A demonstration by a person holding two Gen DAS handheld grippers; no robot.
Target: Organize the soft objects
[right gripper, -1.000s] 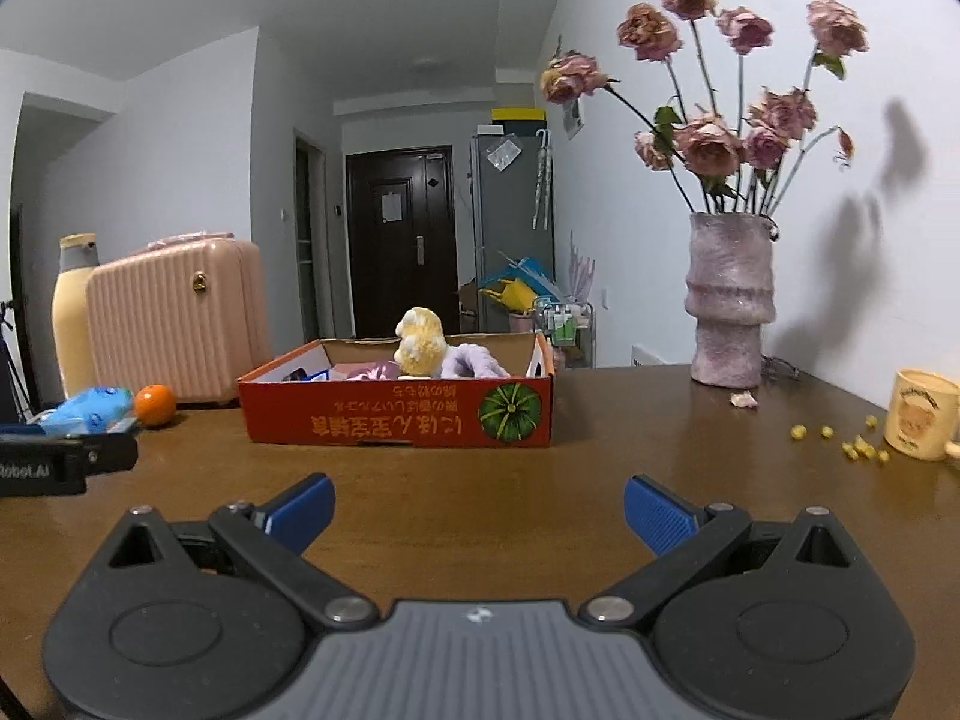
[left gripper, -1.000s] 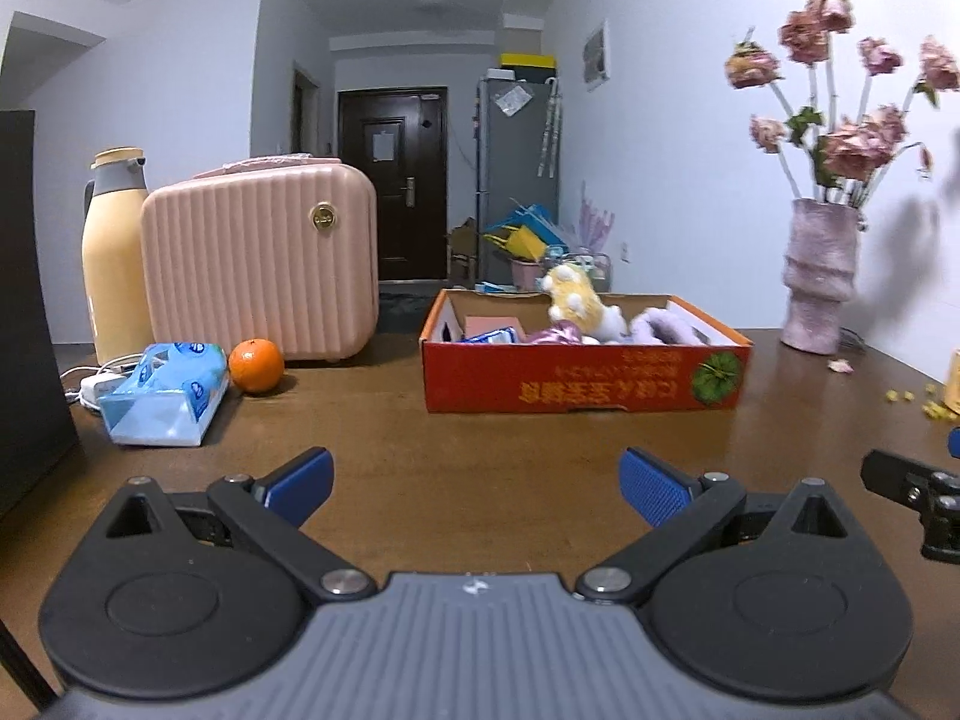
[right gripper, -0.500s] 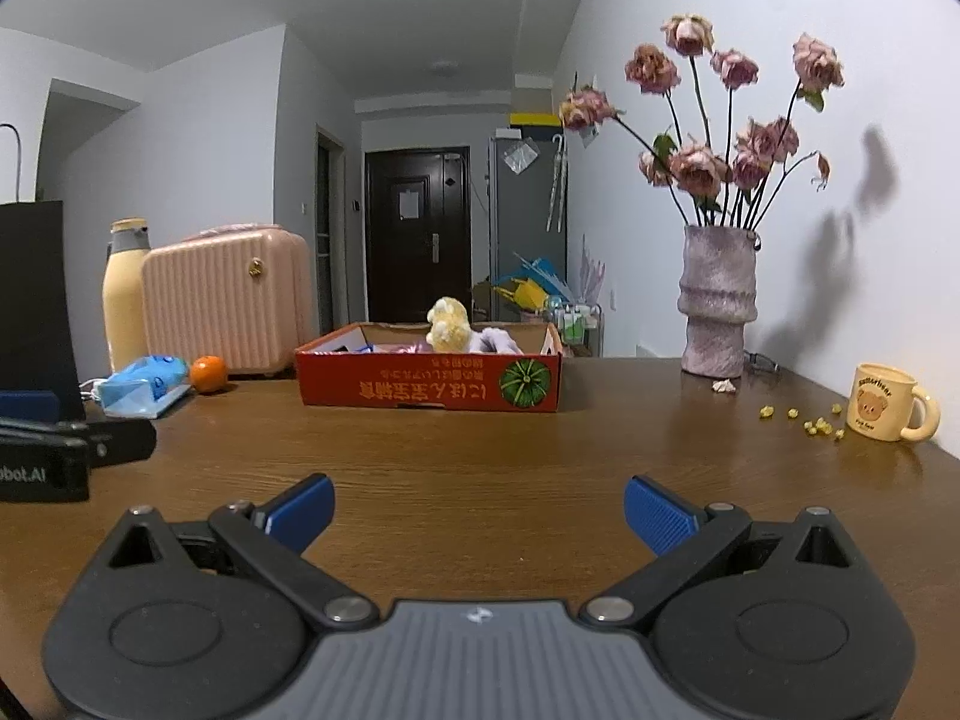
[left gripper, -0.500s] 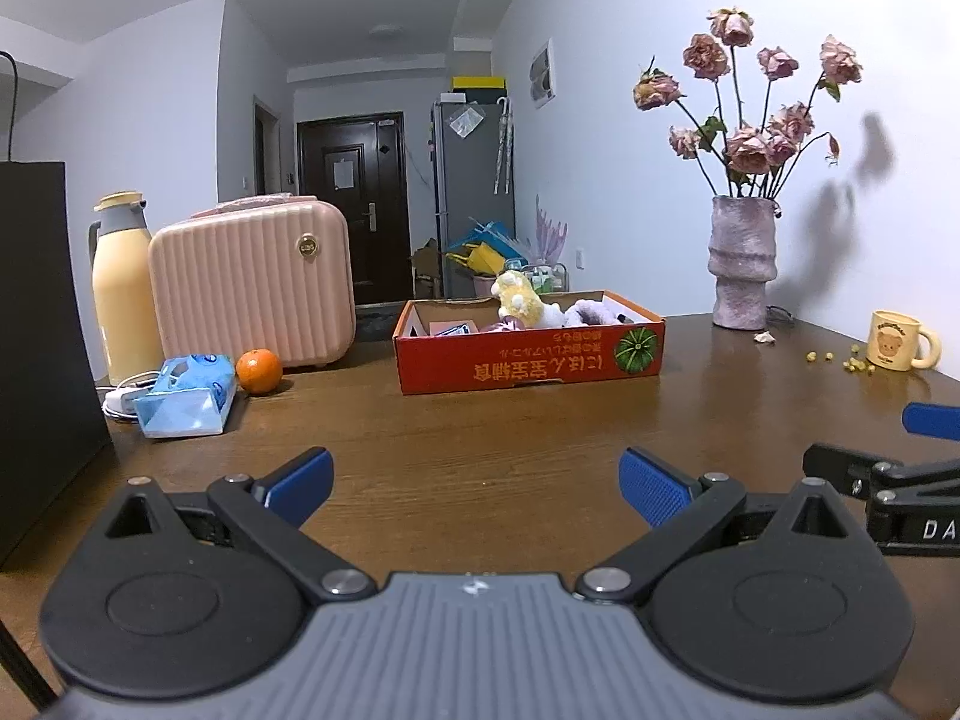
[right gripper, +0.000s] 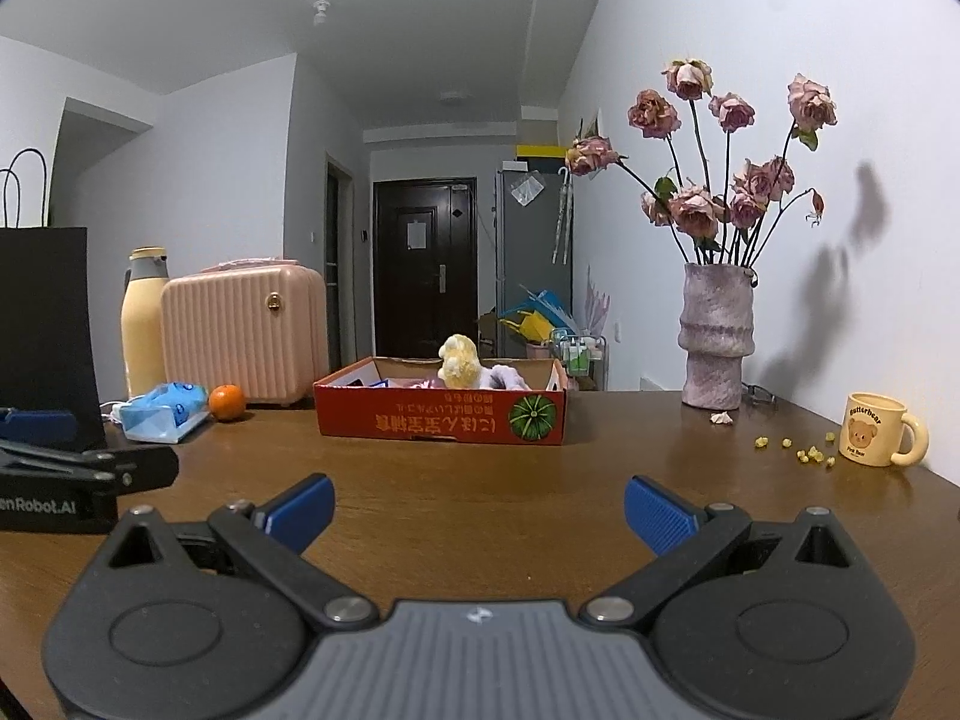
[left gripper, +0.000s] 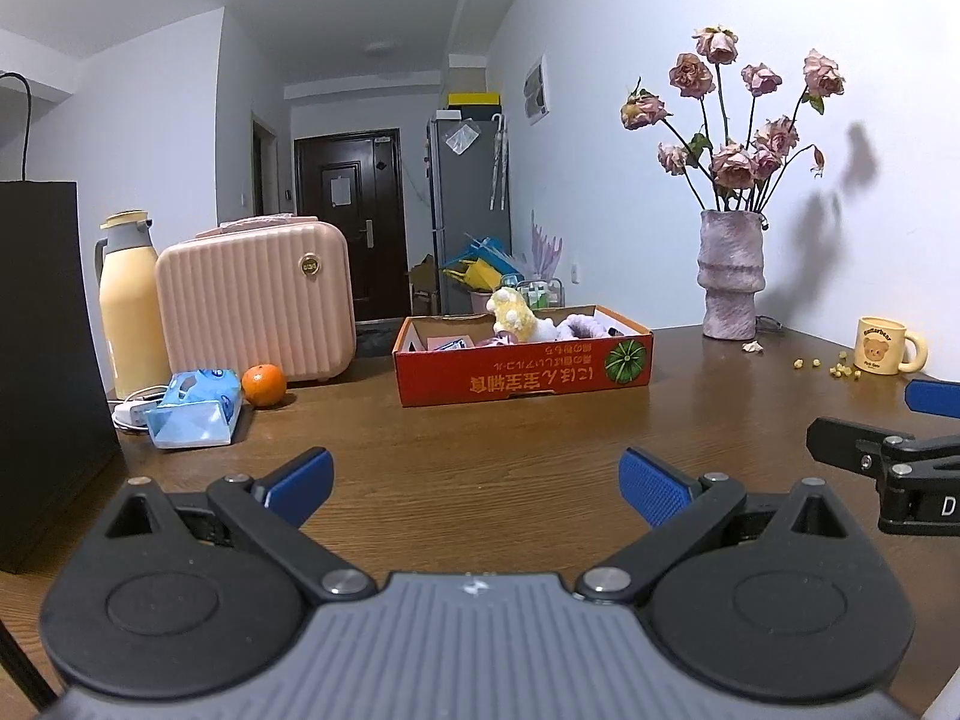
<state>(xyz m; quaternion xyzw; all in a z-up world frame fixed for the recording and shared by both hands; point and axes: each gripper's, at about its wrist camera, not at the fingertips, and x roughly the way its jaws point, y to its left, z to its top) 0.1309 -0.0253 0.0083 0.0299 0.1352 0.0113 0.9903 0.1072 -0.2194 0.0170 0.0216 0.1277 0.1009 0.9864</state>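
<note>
Both grippers have pulled back from the box over the last second, so it sits smaller and farther ahead now, and the mug has come into the left camera's view. The left gripper (left gripper: 474, 480) hovers level over the wooden table (left gripper: 510, 456), blue pads spread wide, nothing between them. The right gripper (right gripper: 478, 507) matches it alongside, jaws wide apart and empty too, aimed straight down the table. Well ahead of both sits the red cardboard box (left gripper: 525, 369), with the yellow plush toy (left gripper: 510, 315) poking up inside and a purple soft item (left gripper: 579, 325) just right of it. Left of the box: an orange (left gripper: 263, 384), a blue tissue pack (left gripper: 195, 408), a pink case (left gripper: 255, 300). Far right, the vase (right gripper: 716, 339) and the mug (right gripper: 879, 429)
</note>
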